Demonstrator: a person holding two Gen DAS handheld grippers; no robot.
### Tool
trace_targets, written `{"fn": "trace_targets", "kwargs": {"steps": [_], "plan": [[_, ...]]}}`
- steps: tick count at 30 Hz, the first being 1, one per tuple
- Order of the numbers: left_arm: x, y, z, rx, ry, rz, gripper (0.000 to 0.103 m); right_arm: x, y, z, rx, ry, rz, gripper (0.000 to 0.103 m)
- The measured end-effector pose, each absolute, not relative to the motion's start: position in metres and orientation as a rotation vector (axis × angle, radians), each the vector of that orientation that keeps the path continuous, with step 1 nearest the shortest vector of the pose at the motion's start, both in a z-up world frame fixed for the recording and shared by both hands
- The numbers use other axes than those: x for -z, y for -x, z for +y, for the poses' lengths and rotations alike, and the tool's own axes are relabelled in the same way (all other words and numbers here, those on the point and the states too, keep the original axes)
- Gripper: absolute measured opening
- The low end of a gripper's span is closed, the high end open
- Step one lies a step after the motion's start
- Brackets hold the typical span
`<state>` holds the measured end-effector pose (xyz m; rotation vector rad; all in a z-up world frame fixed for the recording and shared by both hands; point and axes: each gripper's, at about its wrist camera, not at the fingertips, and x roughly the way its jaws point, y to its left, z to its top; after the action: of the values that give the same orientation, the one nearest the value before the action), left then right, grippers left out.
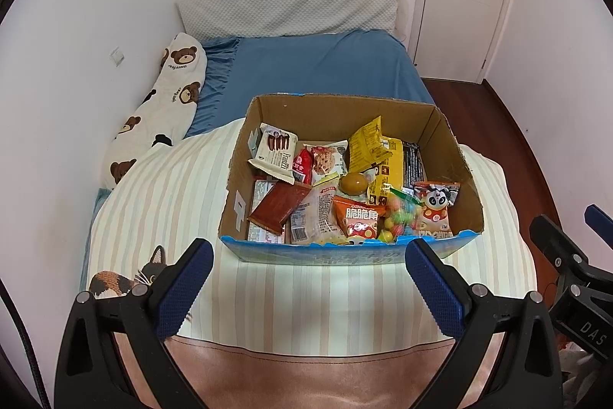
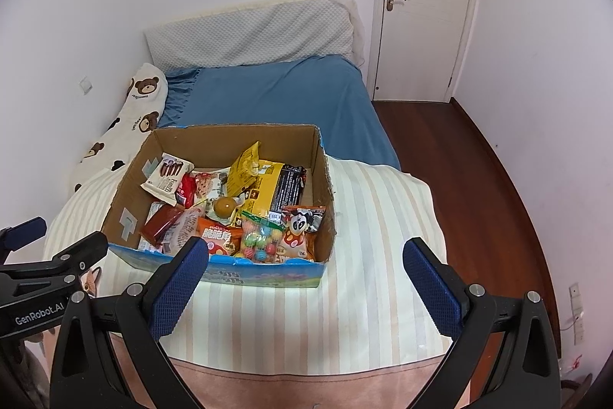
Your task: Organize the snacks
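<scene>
- Left gripper [image 1: 308, 284]: nearest the lens, jaws spread wide, nothing between them, held above the striped quilt [image 1: 291, 301] just short of the box.
- Right gripper [image 2: 306, 284]: likewise wide apart and empty, level with the box's near right corner.
- Cardboard box [image 1: 337, 108]: one, open-topped, standing on the quilt on the bed, with a blue printed front wall. All the snacks lie inside it, heaped and overlapping.
- Count, as far as visible: one white wafer packet [image 1: 274, 152], one brown flat packet [image 1: 279, 207], one orange crisp bag [image 1: 358, 217], one bag of coloured candy balls [image 1: 398, 219], one panda packet [image 1: 435, 207], one upright yellow bag [image 1: 367, 140], one round amber sweet [image 1: 353, 183]. Further packets lie beneath; no full tally is possible.
- Handling, by judgement: all items light. Film bags are soft, slippery and crushable; they are best pinched at a sealed edge or corner. The wafer packet is probably brittle inside and wants a gentle grip across its width. The round sweet may roll or squirt from the pads.
- The candy-ball bag lies nearest the front wall and is readily reached.
</scene>
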<state>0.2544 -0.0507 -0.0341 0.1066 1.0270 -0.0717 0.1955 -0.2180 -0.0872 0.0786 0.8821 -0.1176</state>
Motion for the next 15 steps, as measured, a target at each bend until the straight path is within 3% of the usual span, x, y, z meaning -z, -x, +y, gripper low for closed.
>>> {"fn": "trace_targets", "kwargs": {"steps": [15], "plan": [[0.0320, -0.2548, -0.0483, 0.069, -0.106, 1.016, 0.103, 0.0894, -0.1938, -0.2151, 0.105, -0.089, 0.890, 0.103]]}}
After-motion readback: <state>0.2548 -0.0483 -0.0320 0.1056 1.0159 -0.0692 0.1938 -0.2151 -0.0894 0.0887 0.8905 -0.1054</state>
